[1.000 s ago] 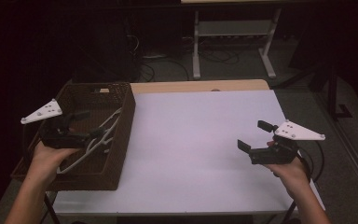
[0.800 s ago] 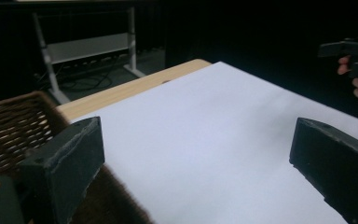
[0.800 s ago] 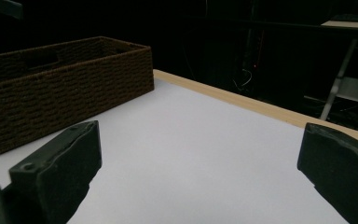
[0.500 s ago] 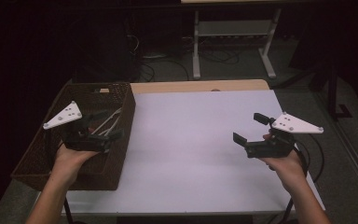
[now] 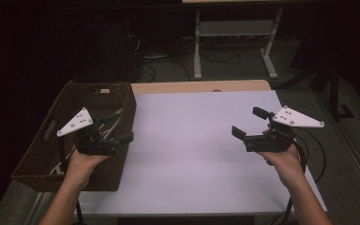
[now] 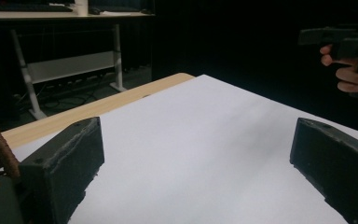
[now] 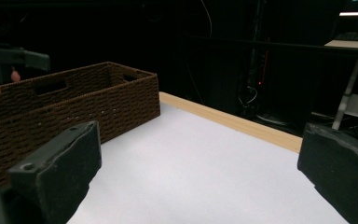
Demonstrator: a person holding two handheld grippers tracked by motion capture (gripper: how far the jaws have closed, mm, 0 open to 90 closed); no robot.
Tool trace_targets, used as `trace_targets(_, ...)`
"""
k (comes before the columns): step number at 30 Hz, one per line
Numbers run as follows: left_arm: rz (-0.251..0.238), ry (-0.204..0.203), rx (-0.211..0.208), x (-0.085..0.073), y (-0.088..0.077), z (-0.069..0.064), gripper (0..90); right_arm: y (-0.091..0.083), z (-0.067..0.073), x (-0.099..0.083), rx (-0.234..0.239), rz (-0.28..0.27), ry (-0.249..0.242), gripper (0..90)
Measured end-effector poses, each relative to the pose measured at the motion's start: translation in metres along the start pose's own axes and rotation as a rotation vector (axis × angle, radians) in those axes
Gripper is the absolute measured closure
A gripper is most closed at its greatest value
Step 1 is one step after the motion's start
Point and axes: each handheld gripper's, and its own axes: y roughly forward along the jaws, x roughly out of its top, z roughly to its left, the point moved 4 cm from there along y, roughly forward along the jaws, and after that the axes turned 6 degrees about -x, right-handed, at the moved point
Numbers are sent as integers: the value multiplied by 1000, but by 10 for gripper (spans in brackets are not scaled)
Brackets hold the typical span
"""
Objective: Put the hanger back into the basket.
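A: Start at the bottom edge of the high view. What are the grippers doing?

B: The left gripper hangs at lower left, over the right-hand wall of the brown wicker basket. Its jaws have just been opening and now stand wide, with nothing between them. The right gripper sits at lower right above the bare white table, also spread wide and empty.

A: And the things to be picked?

B: They're in the basket: thin white pieces, mostly hidden under the left gripper, so I can't name them. None lies on the table.

A: What could go wrong from here?

B: I'd say the likeliest trouble is a jaw catching the woven rim on the way down, because the gripper is right over the wall and not over the middle. That could drag or tip the basket. The pieces also look tangled, so a blind pinch might lift several at once, or close on the weave.

A: Anything farther back?

B: Only the wooden table edge and, at upper centre, a pale metal stand in the dark, well apart from the work.
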Motion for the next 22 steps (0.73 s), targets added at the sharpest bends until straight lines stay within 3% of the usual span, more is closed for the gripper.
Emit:
trace_targets(8, -9, 10, 6, -4, 0, 0, 26, -1, 0, 4, -1, -26, 4, 0)
trace_targets(22, -10, -2, 3, -8, -1, 3, 26, -2, -1, 5, -8, -23, -7, 0)
